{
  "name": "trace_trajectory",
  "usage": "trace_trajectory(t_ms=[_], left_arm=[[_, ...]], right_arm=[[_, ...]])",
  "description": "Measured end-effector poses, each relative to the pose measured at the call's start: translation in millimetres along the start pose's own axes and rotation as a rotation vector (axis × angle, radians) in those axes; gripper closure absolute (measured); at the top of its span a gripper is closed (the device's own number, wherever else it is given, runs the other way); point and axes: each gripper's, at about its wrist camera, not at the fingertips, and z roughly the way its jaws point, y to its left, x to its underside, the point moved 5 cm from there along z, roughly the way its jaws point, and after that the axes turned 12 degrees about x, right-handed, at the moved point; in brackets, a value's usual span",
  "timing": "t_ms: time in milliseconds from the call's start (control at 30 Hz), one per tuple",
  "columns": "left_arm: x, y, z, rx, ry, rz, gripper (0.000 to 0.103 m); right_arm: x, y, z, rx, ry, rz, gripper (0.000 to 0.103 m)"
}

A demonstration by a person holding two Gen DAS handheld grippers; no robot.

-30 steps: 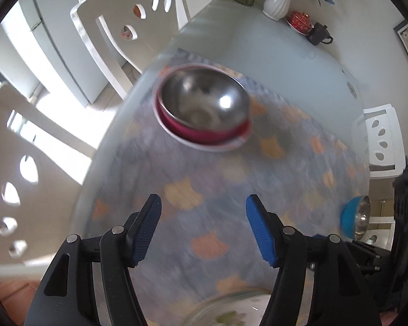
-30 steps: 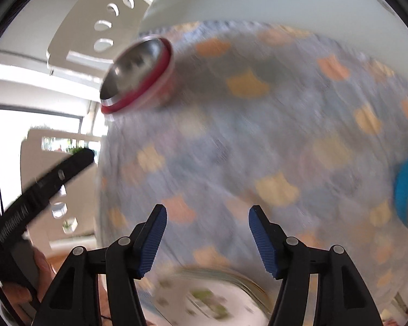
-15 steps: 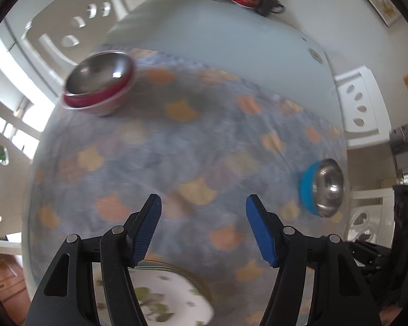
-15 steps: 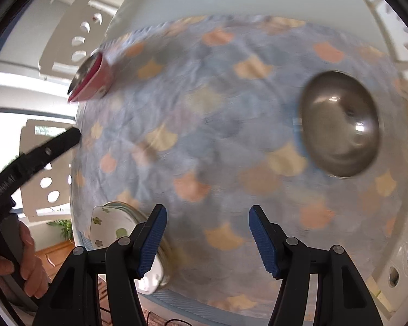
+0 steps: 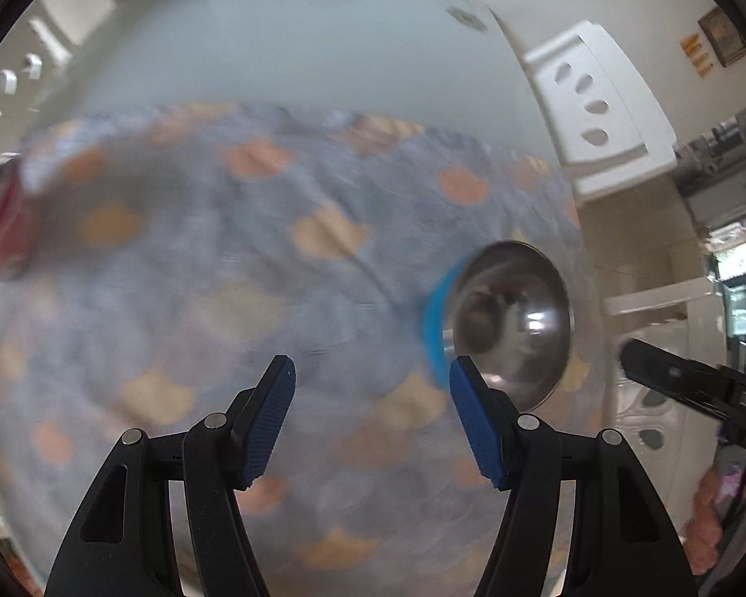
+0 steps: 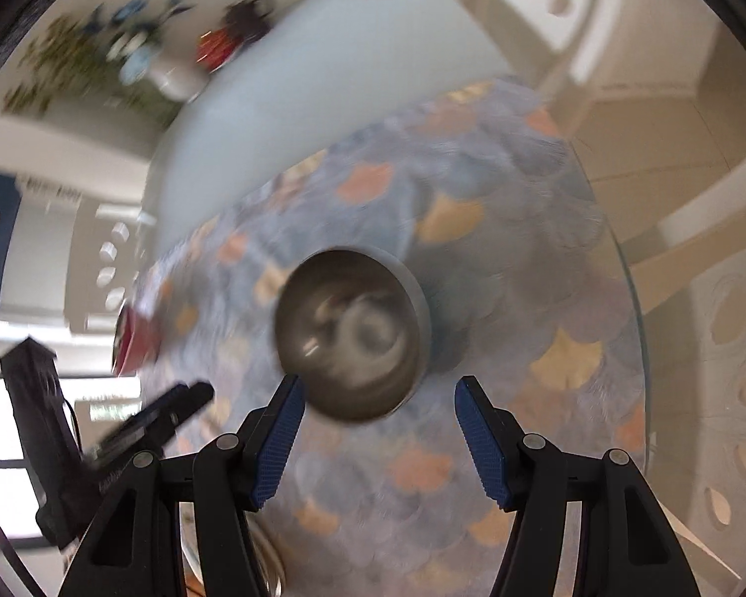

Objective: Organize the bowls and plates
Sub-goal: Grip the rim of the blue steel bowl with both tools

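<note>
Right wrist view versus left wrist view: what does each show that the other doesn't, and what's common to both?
Only the right wrist view shows, blurred, the vase of flowers at the table's far end, with the left gripper entering at lower left.

Only the left wrist view shows the steel bowl's blue outer wall, with the right gripper entering from the right edge.

Both show the steel bowl on the patterned cloth, the red-sided bowl at the left edge, white chairs, and open, empty jaws in the foreground.
</note>
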Motion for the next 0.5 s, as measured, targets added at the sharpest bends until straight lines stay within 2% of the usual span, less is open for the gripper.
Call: trace_trajectory(t_ms=[133, 233, 267, 300, 333, 367, 467, 500], left_arm=[[-4.4, -11.3, 38.8, 0.068, 0.031, -0.007, 0.041], [-3.7, -12.2, 59.7, 0.051, 0.046, -0.010, 0.044], [-3.5, -10.9, 66.6, 0.047, 0.051, -0.012, 0.049], [-3.6, -10.1, 75.0, 0.053, 0.059, -0.017, 0.066], [-2.7, -9.1, 83.4, 0.066, 0.070, -0.024, 0.084], [-2.3, -7.9, 87.8, 0.075, 0.076, -0.028, 0.090], [-4.5, -2.1, 92.3, 0.104, 0.041, -0.058, 0.090], [-5.4, -1.7, 91.0, 0.110, 0.040, -0.056, 0.091]], right_arm=[[-10.7, -3.6, 35.1, -0.024, 0.027, 0.044, 0.042], [-13.2, 1.9, 59.1, -0.021, 0.043, 0.055, 0.042], [-14.4, 3.7, 64.4, -0.026, 0.045, 0.054, 0.043], [-15.7, 6.2, 69.7, -0.031, 0.045, 0.050, 0.043], [-16.3, 10.2, 75.4, -0.031, 0.042, 0.042, 0.047], [-17.2, 12.7, 81.3, -0.007, 0.038, 0.033, 0.058], [-16.5, 16.0, 99.9, 0.036, 0.042, 0.024, 0.081], [-15.3, 15.7, 103.6, 0.033, 0.036, 0.036, 0.080]])
